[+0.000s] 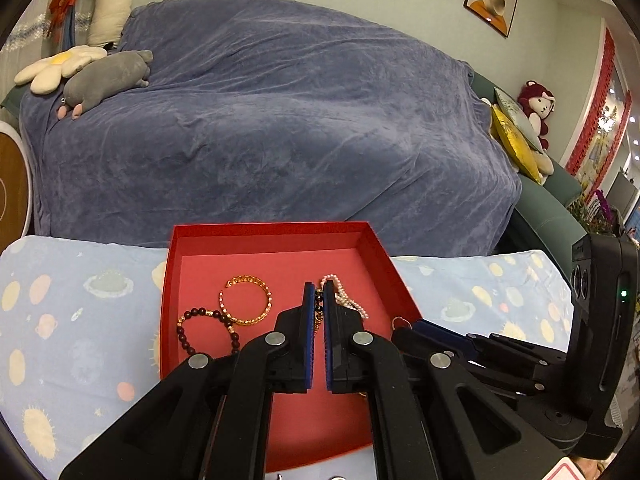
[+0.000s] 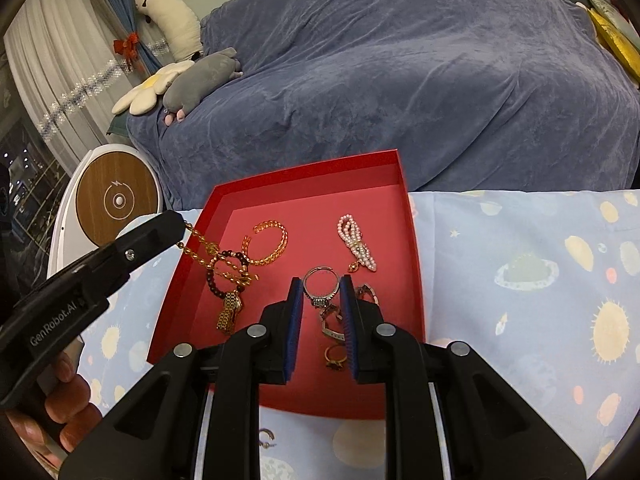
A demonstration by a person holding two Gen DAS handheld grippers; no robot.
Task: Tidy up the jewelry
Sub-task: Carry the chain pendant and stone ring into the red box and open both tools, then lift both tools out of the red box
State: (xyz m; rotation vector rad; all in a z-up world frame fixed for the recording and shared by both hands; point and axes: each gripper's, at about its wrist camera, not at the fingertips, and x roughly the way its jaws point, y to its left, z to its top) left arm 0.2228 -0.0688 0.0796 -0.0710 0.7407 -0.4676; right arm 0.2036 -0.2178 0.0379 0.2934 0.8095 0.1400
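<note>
A red box lies on the patterned cloth. My left gripper is shut on a gold bead chain, which hangs from its tips down into the box. My right gripper is shut on a silver ring with a stone, held over the box's near right part. On the box floor lie a gold bangle, a dark bead bracelet, a pearl bracelet and small rings.
A light blue cloth with planets covers the table. A small earring lies on it in front of the box. Behind stands a sofa under a blue throw with plush toys. A round wooden-faced device stands at the left.
</note>
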